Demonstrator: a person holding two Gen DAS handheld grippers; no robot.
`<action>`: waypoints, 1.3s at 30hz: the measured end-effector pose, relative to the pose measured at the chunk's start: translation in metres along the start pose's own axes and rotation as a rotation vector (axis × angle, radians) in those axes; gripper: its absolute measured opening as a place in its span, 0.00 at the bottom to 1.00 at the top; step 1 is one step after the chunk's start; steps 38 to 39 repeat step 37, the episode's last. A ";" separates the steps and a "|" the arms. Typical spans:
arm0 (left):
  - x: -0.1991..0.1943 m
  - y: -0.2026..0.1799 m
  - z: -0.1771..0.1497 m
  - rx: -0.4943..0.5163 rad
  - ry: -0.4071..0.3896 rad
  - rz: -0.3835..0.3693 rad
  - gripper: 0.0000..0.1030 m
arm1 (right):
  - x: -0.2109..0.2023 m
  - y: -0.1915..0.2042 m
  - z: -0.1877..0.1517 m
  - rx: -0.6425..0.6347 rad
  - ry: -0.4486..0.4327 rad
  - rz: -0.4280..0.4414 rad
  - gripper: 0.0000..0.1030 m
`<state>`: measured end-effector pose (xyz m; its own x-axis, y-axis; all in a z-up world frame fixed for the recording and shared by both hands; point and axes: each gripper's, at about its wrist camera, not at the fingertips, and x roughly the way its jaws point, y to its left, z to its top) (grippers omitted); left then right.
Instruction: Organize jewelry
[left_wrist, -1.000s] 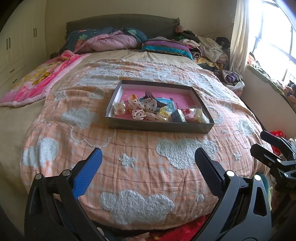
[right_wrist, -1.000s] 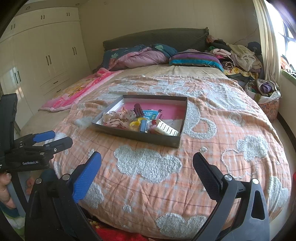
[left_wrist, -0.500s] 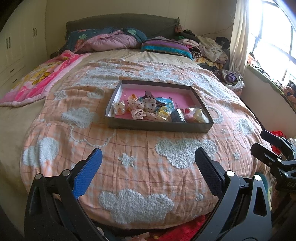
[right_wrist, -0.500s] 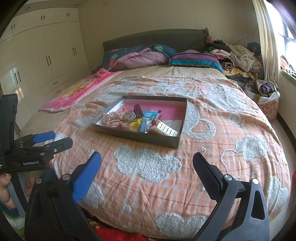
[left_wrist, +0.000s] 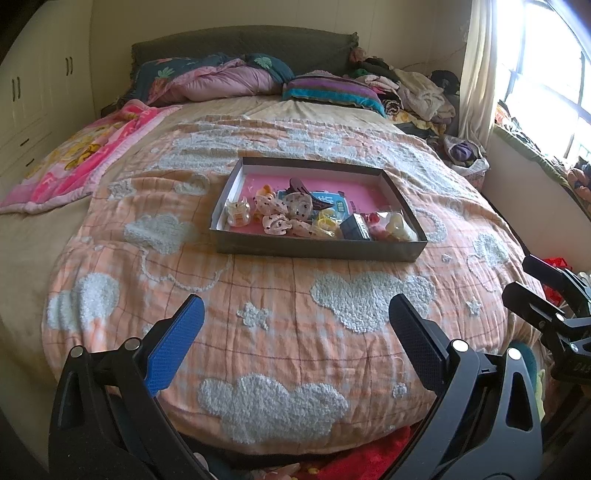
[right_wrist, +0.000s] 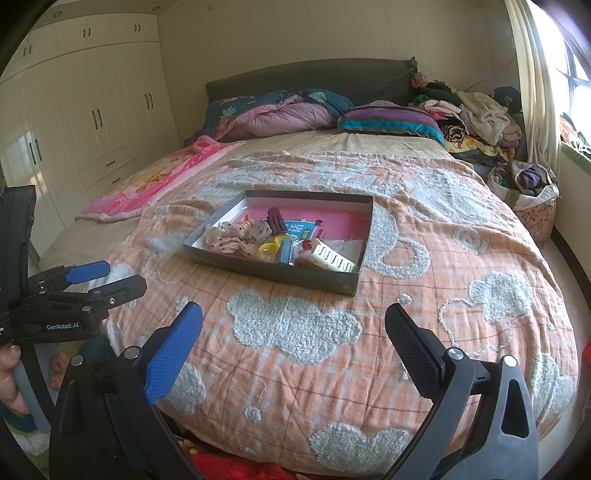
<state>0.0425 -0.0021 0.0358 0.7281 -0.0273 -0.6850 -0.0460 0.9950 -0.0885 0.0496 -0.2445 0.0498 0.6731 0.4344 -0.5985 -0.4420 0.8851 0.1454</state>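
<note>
left wrist view: a shallow rectangular tray (left_wrist: 317, 251) with dull grey card walls and a smooth pink floor is seen lying flat on a peach checked quilt (left_wrist: 258, 295), which is tufted with woolly pale clouds and a small star. inside the tray a loose heap is gathered along its near side: a clear, glossy hair claw (left_wrist: 238, 213) at the left end, soft cream scrunchies (left_wrist: 286, 212) dotted with dark specks, a dark maroon clip (left_wrist: 306, 190) resting on a blue printed card (left_wrist: 328, 201), yellow rings (left_wrist: 327, 223), a small dark ribbed box (left_wrist: 355, 229) and a crinkled clear packet (left_wrist: 391, 227) at the right end. the left gripper (left_wrist: 295, 336) is held low over the foot of the quilt, well apart from the tray; its jaws are spread wide with nothing between them, one pad being of textured blue rubber, the other of black.

in the right wrist view the same tray (right_wrist: 280, 271) is shown from its right corner, and a cream toothed comb clip (right_wrist: 332, 256) is made out in the near right corner. the right gripper (right_wrist: 293, 339) is likewise held above the quilt's near edge, jaws wide apart and empty. a hand (right_wrist: 9, 373) is glimpsed at the left margin on the other tool's handle. smooth cream wardrobe doors (right_wrist: 92, 110) are seen along the wall, and rumpled pillows (right_wrist: 288, 114) are piled against a dark padded headboard (right_wrist: 314, 77).
</note>
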 end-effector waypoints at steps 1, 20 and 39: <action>0.000 0.000 0.000 -0.001 -0.001 -0.001 0.91 | 0.000 0.001 0.000 0.000 0.000 0.000 0.96; 0.015 0.038 0.001 -0.100 0.034 0.007 0.91 | 0.013 -0.042 0.015 0.069 0.013 -0.061 0.96; 0.163 0.250 0.069 -0.392 0.134 0.428 0.91 | 0.156 -0.285 0.046 0.329 0.210 -0.497 0.96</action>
